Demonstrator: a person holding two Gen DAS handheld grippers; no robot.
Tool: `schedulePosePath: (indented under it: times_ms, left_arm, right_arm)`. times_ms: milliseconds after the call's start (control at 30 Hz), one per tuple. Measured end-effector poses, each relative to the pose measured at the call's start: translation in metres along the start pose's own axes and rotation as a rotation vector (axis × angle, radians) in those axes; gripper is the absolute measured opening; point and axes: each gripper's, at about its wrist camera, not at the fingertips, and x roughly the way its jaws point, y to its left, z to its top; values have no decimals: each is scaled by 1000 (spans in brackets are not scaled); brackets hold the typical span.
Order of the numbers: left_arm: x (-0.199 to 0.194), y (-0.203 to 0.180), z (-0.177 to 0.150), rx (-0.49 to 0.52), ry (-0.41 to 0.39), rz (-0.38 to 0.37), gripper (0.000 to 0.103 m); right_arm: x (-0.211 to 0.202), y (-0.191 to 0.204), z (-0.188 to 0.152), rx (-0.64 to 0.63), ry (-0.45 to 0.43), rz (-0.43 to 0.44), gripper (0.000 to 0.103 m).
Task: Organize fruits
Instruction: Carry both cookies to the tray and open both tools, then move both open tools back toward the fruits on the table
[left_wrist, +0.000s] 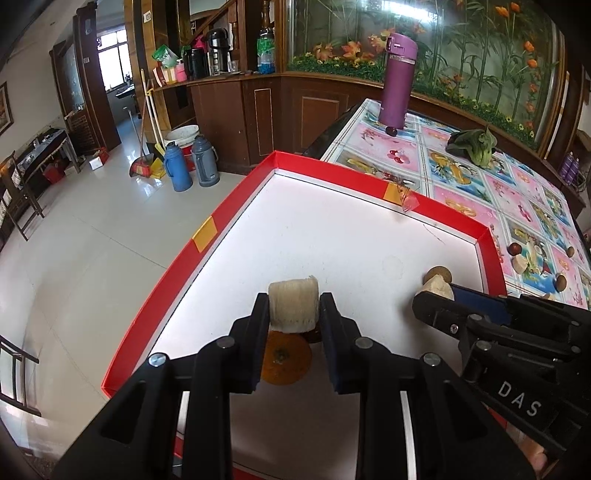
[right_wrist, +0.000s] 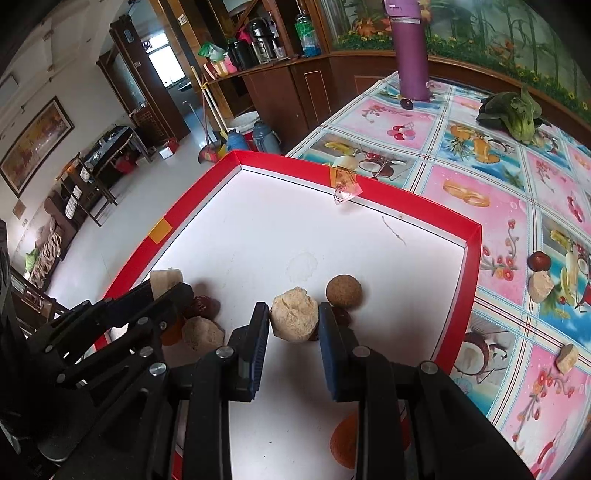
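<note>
Holding 1 pale chunk in each tool right now, so you're set up for a double drop into the red-rimmed tray (right_wrist: 472, 243). Your left tool (left_wrist: 294, 314) is clamped on a pale fibrous chunk (left_wrist: 293, 304), hanging over an orange slice (left_wrist: 284, 358) near the tray's near-left edge. Your right tool (right_wrist: 294, 319) is squeezed on a crumbly beige piece (right_wrist: 294, 317), right beside a brown round fruit (right_wrist: 343, 290) toward the tray's right side.

My guess is you keep both low over the white floor of the tray so nothing bounces or rolls when the jaws let go. Whether either chunk is already touching the tray, I can't tell.

Stuff already in the tray sits bunched along its near edge: dark red fruits (right_wrist: 205, 306), another beige chunk (right_wrist: 203, 334). Out on the counter (right_wrist: 480, 173), past the tray's right edge, there's a dark red fruit (right_wrist: 538, 260) and 2 more beige pieces (right_wrist: 540, 287), so I'd say you're roughly midway. The purple bottle (right_wrist: 410, 48) and greens (right_wrist: 517, 114) at the far end look like bystanders.
</note>
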Motion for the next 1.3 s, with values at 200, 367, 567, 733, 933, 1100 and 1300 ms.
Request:
schedulePosePath:
  times_ms: [200,367,567,733,933,1100,1300]
  left_arm:
    - [0,-1,0,-4,6,8,29]
    - [-6,-1,2,-18,2,31,33]
    - [-25,2,6,-39,-54,55,63]
    - [-38,-16,10,-1,-75,13,63]
    - [-49,-53,7,75,-73,-73,63]
    - [-58,-91,3,150,-60,-155,64]
    - [-58,-148,-6,271,-18,-258,69]
  right_arm:
    - [0,1,0,-5,1,1,26]
    - [-3,2,1,-13,0,35,27]
    - [-25,-7,0,-8,-52,74,33]
    - [-50,-24,-6,-2,-125,43,35]
    - [-86,-78,-19,53,-186,-3,35]
    - [-119,-144,-39,133,-228,-102,35]
    - [-135,-218,-67,235,-200,-201,35]
